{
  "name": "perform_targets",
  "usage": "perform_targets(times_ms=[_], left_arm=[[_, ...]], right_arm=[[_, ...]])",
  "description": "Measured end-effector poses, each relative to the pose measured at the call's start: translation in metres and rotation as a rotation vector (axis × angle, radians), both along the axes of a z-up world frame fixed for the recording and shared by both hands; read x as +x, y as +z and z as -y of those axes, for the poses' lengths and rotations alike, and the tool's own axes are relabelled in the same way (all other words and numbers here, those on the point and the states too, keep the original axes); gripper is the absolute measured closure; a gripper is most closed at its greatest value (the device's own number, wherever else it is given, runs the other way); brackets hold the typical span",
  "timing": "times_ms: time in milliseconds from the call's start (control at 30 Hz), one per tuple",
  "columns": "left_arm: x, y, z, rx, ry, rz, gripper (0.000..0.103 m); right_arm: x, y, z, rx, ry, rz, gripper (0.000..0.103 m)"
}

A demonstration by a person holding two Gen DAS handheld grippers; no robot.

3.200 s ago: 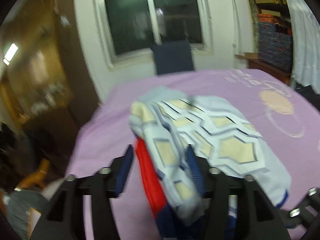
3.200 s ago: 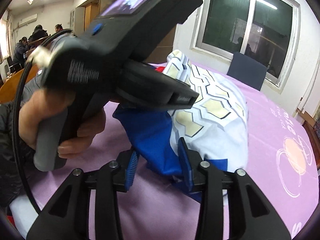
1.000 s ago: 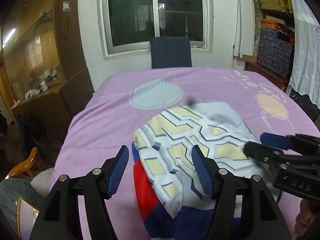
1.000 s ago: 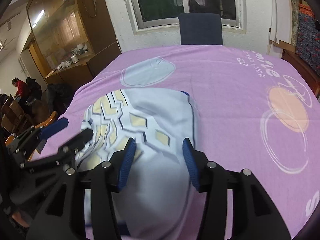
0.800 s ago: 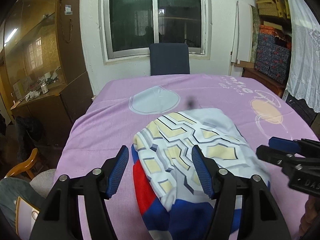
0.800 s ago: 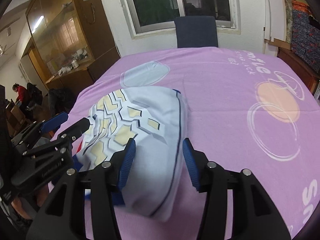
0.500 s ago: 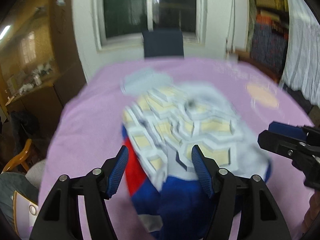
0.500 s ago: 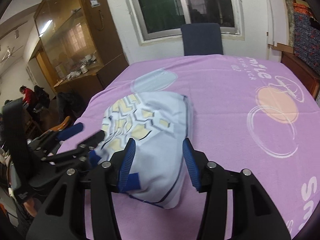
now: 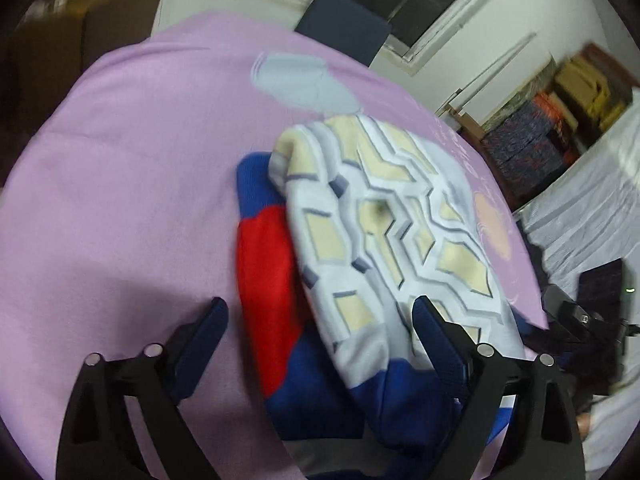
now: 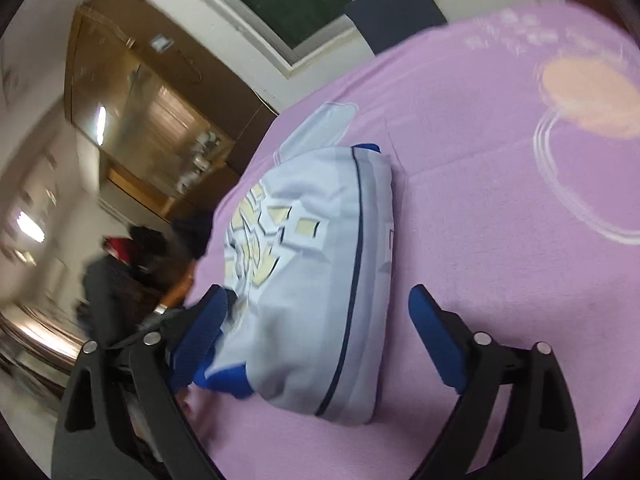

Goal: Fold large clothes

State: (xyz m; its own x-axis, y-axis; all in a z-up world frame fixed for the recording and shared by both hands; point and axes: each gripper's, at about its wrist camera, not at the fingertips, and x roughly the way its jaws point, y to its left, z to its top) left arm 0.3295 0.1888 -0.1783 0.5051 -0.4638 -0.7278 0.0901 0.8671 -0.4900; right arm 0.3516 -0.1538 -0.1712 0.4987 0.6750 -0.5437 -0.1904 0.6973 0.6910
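Note:
The folded garment point(image 9: 384, 216) is pale blue with yellow hexagon patches, plus red and dark blue parts on its left side. It lies in a bundle on the purple tablecloth point(image 9: 120, 168). My left gripper point(image 9: 318, 303) hangs over its near end, jaws opening wide around the bundle, the left pad clear of the cloth. In the right wrist view the garment point(image 10: 320, 264) shows its plain pale side with a dark seam. My right gripper point(image 10: 318, 292) straddles that end, jaws opening, with the right pad well clear of the fabric.
A dark blue chair point(image 9: 344, 28) stands at the table's far side under a window. A wooden glass-front cabinet point(image 10: 160, 92) is on the left, stacked boxes point(image 9: 536, 128) and a white curtain point(image 9: 592, 216) on the right. People point(image 10: 120, 252) sit beyond the table's left edge.
Both grippers' jaws have spread much wider. Both have dropped closer to the garment and rolled, so each view is now tilted. The garment stays on the table.

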Motion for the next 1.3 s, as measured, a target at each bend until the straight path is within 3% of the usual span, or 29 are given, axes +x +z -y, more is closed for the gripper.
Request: perform_targets(times_ms=[167, 200, 267, 333, 400, 567, 667, 733, 967, 1100, 1300], left_arm=[[-0.001, 0.001, 0.021, 0.086, -0.057, 0.042, 0.009], [0.000, 0.001, 0.022, 0.063, -0.068, 0.050, 0.013], [0.003, 0.001, 0.021, 0.003, -0.090, 0.053, 0.032], [0.005, 0.001, 0.025, -0.042, -0.104, 0.055, 0.039], [0.006, 0.001, 0.028, -0.032, -0.099, 0.068, 0.041], [-0.007, 0.014, 0.043, 0.007, -0.095, 0.117, 0.052], [-0.021, 0.026, 0.055, 0.003, -0.113, 0.151, 0.064], [-0.033, 0.033, 0.068, -0.003, -0.120, 0.164, 0.064], [-0.080, 0.058, 0.135, -0.034, -0.234, 0.201, 0.066], [-0.117, 0.080, 0.206, -0.002, -0.356, 0.259, 0.066], [-0.161, 0.078, 0.312, 0.057, -0.541, 0.279, 0.066]], right_arm=[[0.029, -0.031, -0.011, 0.074, 0.059, -0.119, 0.012], [0.030, -0.029, -0.015, 0.047, 0.060, -0.098, 0.013], [0.031, -0.027, -0.031, -0.003, 0.092, -0.076, 0.011], [0.029, -0.023, -0.047, -0.087, 0.094, -0.025, 0.012], [0.023, -0.020, -0.056, -0.166, 0.086, 0.025, 0.018], [0.015, -0.015, -0.044, -0.085, 0.081, 0.026, 0.043], [0.000, -0.008, -0.035, -0.051, 0.086, 0.029, 0.047], [-0.011, -0.003, -0.027, -0.027, 0.089, 0.030, 0.049], [-0.078, 0.027, 0.030, -0.008, 0.032, 0.064, 0.051], [-0.137, 0.046, 0.087, 0.004, -0.053, 0.112, 0.051], [-0.228, 0.051, 0.191, 0.010, -0.227, 0.130, 0.051]])
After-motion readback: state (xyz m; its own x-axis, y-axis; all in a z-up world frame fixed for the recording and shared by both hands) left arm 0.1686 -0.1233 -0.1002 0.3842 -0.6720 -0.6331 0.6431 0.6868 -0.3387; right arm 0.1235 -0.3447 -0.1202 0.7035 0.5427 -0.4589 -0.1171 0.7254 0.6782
